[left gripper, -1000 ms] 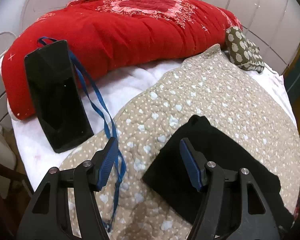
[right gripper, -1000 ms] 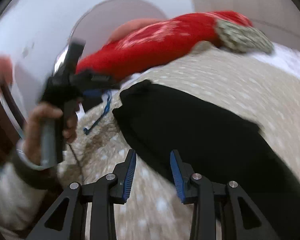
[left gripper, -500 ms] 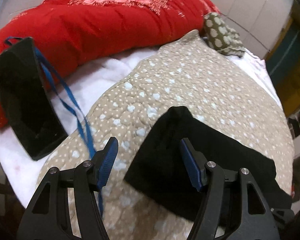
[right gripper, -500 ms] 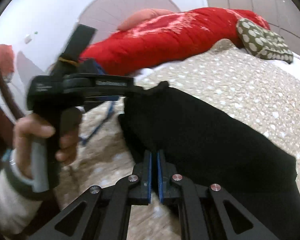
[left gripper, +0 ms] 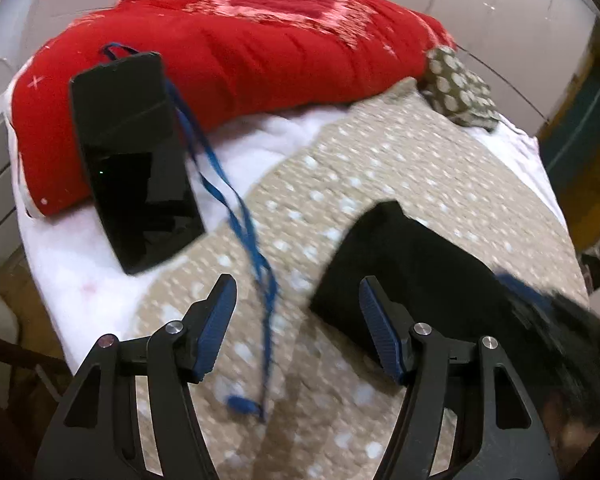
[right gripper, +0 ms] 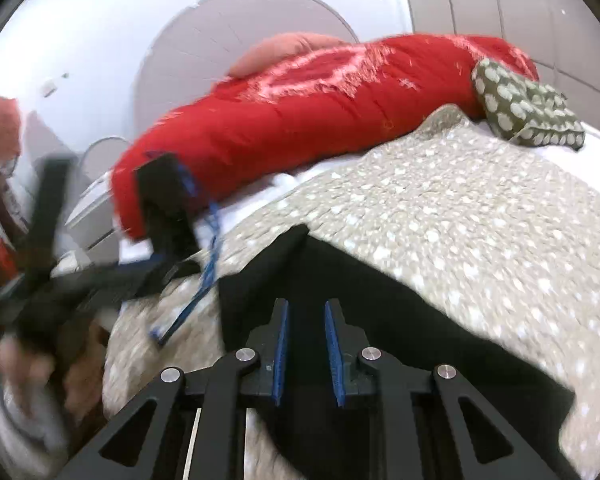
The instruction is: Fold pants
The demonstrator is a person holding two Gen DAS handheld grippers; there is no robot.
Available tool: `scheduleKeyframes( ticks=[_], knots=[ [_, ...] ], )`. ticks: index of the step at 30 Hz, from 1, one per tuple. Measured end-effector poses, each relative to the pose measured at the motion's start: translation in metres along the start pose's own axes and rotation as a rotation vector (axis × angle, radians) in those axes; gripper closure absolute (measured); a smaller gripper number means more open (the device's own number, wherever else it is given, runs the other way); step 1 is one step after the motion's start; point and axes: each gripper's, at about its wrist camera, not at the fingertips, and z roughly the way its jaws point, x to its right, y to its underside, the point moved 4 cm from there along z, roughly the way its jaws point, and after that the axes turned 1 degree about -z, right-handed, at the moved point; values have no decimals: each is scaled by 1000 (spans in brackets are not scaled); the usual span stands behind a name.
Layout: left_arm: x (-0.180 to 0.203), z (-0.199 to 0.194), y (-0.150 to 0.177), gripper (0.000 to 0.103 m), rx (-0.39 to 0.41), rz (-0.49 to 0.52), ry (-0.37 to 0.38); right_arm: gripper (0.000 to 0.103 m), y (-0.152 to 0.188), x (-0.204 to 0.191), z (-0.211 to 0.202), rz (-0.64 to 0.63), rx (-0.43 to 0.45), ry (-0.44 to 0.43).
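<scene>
Over on the left, the left tool (left gripper: 296, 320) hangs above the bed with its blue pads spread wide and nothing between them; under it lies only the dotted beige quilt (left gripper: 440, 168) and a blue strap (left gripper: 236, 208) trailing down from a black phone (left gripper: 134, 160) that leans on the red duvet (left gripper: 260, 60) near the head of the bed. The black pants (left gripper: 412, 264) lie off to the right of that tool, their near corner just beyond its right pad, so the left tool is beside the cloth and not over it.

Moving right, the pants are already a folded, flat, long block on the quilt. From the left wrist view their long axis runs from a squared end near the middle of the bed toward the bed's right edge and the near side. In the right wrist view the pants (right gripper: 380, 304) spread straight ahead of and beneath the right tool (right gripper: 306, 350), which sits low over the cloth. Its pads stand a narrow gap apart with dark fabric showing between them; I cannot tell whether they grip a layer or merely hover.

Judging by this, the right tool is the nearer one, lined up on the near left edge, and any further fold would carry cloth along the long axis. The left tool would first have to shift right, clearing the strap. A spotted cushion (right gripper: 528, 108) sits at the far right corner, well apart.
</scene>
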Motion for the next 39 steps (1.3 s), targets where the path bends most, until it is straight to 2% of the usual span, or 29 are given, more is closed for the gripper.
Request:
scheduleKeyframes(
  ticks=[5, 9, 12, 14, 16, 18, 21, 23, 24, 27, 29, 31, 32, 35, 39],
  knots=[
    [19, 14, 17, 39, -25, 78, -24, 86, -27, 11, 71, -14, -106, 7],
    [12, 34, 21, 39, -78, 51, -35, 86, -46, 6, 126, -33, -186, -26],
    [7, 35, 20, 39, -81, 31, -32, 86, -53, -3, 139, -33, -201, -12],
    [7, 30, 18, 39, -65, 28, -32, 86, -54, -1, 122, 0, -175, -24],
    [6, 21, 16, 39, -41, 25, -34, 86, -48, 9, 82, 39, -123, -41],
    [8, 10, 15, 39, -14, 22, -15, 85, -32, 26, 36, 68, -71, -14],
    [20, -3, 13, 39, 30, 42, -6, 76, 8, 67, -34, 128, -3, 148],
    [30, -1, 12, 39, 31, 56, -5, 74, 36, 92, -64, 180, 2, 271],
    [37, 3, 14, 39, 24, 64, -8, 74, 51, 101, -72, 199, -14, 324],
    [48, 25, 16, 39, -3, 92, -42, 74, 72, 110, -62, 188, -54, 359],
    [51, 42, 22, 39, -50, 109, -79, 74, 75, 118, -50, 171, -64, 438],
    [50, 48, 27, 39, -70, 98, -84, 74, 69, 129, -48, 191, -51, 491],
    [50, 47, 28, 39, -65, 97, -89, 74, 66, 131, -51, 212, -49, 493],
    [54, 37, 31, 39, -40, 116, -111, 74, 67, 127, -80, 238, -25, 426],
    [62, 20, 34, 39, -5, 140, -119, 74, 89, 103, -121, 209, 15, 386]
  ],
)
